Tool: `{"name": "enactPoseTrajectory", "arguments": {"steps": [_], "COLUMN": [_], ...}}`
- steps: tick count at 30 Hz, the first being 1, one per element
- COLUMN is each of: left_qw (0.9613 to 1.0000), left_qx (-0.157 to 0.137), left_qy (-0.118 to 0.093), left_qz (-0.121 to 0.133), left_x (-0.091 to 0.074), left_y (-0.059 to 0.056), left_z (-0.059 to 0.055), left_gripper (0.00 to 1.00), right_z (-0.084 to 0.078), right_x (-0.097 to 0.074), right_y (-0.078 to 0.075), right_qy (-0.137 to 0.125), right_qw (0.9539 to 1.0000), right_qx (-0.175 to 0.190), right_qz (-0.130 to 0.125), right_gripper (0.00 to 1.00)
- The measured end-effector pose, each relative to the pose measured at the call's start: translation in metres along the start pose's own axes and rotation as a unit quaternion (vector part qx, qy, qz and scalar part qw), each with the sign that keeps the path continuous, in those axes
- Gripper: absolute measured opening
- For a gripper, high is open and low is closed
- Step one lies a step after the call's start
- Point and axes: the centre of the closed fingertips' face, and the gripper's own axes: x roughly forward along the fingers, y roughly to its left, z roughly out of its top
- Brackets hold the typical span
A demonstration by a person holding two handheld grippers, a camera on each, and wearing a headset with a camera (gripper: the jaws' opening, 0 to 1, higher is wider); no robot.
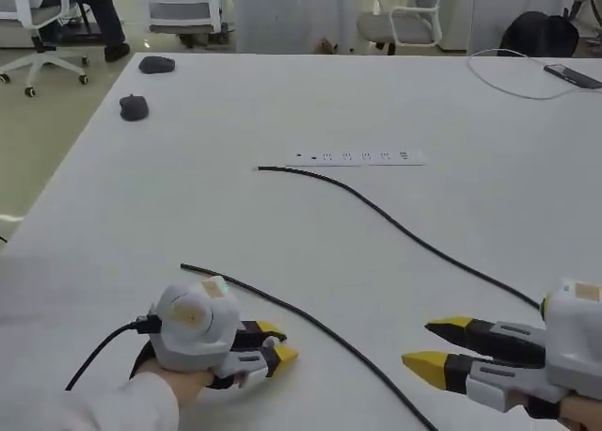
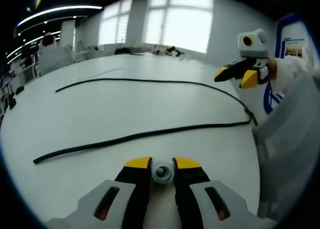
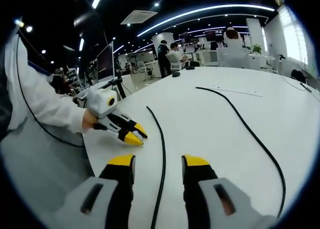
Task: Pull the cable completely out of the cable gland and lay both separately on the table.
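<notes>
A small grey cable gland sits pinched between the yellow-tipped jaws of my left gripper, which is shut on it. That gripper rests low on the white table at the front left. A long black cable lies loose on the table in a wide curve, apart from the gland. One free end lies just beyond the left gripper, the other near the power strip. My right gripper hovers open at the front right. In its own view, the cable runs on the table between its jaws.
A white power strip lies mid-table beyond the cable. Two dark computer mice sit at the far left. A phone with a white lead lies at the far right. Office chairs stand past the table's far edge.
</notes>
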Motion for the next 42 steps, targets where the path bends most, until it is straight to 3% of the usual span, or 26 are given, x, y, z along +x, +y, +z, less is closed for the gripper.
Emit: {"name": "enactPoseTrajectory", "arguments": {"steps": [8,14,18,23,28,32,36,40,42], "left_qw": [0.9998,0.9997,0.9996,0.9993,0.9973,0.9924,0.9796,0.9734,0.9721], "left_qx": [0.015,0.021,0.018,0.001,-0.035,-0.07,-0.132,-0.147,-0.147], "left_qy": [0.008,0.001,-0.008,-0.018,-0.024,-0.049,-0.093,-0.096,-0.098], "left_qz": [0.008,0.013,0.02,0.033,0.06,0.089,0.12,0.147,0.154], "left_x": [-0.002,-0.021,-0.05,-0.094,-0.145,-0.188,-0.228,-0.254,-0.261], "left_y": [-0.001,-0.001,0.004,0.012,0.018,0.016,0.011,0.007,0.005], "left_z": [-0.002,0.005,0.01,0.016,0.024,0.027,0.029,0.02,0.018], "left_gripper": [0.23,0.26,0.33,0.57,0.72,0.8,0.86,0.88,0.88], "right_z": [0.0,0.002,0.004,0.005,0.005,-0.003,-0.01,-0.017,-0.022], "right_x": [-0.005,-0.015,-0.023,-0.036,-0.051,-0.064,-0.079,-0.095,-0.101], "right_y": [0.0,-0.002,-0.003,-0.002,-0.001,0.002,0.005,0.008,0.009], "right_qy": [-0.002,-0.006,-0.01,-0.011,-0.01,0.017,0.034,0.044,0.05], "right_qw": [1.0,0.9999,0.9998,0.9996,0.9987,0.9978,0.9959,0.9939,0.9927], "right_qx": [0.0,-0.002,0.0,0.01,0.021,0.016,0.026,0.035,0.037], "right_qz": [-0.004,-0.014,-0.02,-0.025,-0.046,-0.062,-0.079,-0.095,-0.103], "right_gripper": [0.38,0.39,0.41,0.43,0.56,0.63,0.71,0.72,0.72]}}
